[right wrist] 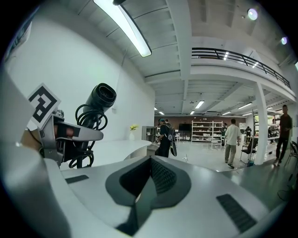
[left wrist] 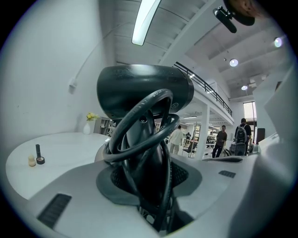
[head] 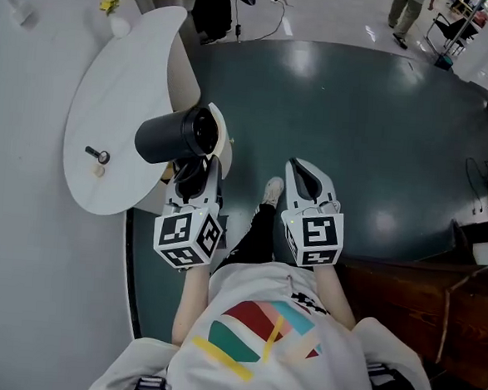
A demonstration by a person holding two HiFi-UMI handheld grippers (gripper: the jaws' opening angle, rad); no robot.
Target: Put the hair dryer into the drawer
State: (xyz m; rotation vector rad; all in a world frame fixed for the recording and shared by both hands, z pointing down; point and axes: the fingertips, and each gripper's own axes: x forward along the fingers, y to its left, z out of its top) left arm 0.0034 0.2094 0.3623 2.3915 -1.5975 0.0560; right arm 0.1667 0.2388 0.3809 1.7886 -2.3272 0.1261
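Note:
My left gripper [head: 197, 172] is shut on the handle of a black hair dryer [head: 178, 135], held up in front of the person with its barrel pointing left over the table edge. In the left gripper view the hair dryer [left wrist: 144, 90] stands upright between the jaws of the left gripper [left wrist: 150, 186], its black cord [left wrist: 139, 139] looped round the handle. My right gripper [head: 302, 173] hangs beside it, shut, with nothing between its fingers. The right gripper view shows the right gripper [right wrist: 148, 179] closed, with the hair dryer [right wrist: 99, 98] and the left gripper [right wrist: 65, 135] at its left. No drawer is clearly in view.
A white rounded table [head: 111, 72] stands at the left, with a small black item [head: 97, 155] on it and a vase of yellow flowers [head: 115, 6] at its far end. Dark wooden furniture [head: 421, 286] stands at the lower right. People [right wrist: 230, 139] walk in the hall beyond.

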